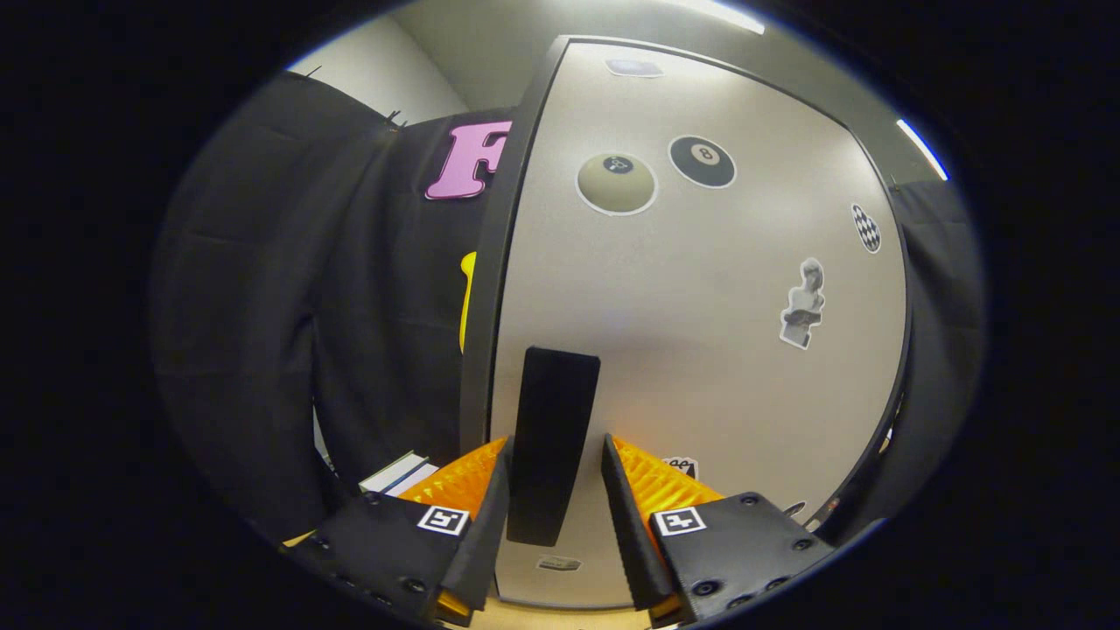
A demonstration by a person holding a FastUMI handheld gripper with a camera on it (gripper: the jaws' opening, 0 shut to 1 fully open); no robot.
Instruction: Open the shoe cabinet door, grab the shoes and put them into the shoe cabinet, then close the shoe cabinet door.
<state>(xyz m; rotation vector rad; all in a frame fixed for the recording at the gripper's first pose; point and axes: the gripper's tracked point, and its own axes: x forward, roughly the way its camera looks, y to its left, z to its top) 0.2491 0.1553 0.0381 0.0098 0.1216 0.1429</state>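
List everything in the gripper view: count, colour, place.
cabinet door: 1, pale grey with a dark frame, directly ahead of the fingers.
door handle: 1, black, vertical bar on the door, between the fingers.
ball stickers: 2, one beige, one black, upper part of the door.
bust sticker: 1, grey, on the door below the checkered one.
checkered sticker: 1, black and white, near the door's far edge.
booth wall cloth: black, beside and behind the door.
hand-held gripper: 1, fingers either side of the handle; contact unclear.
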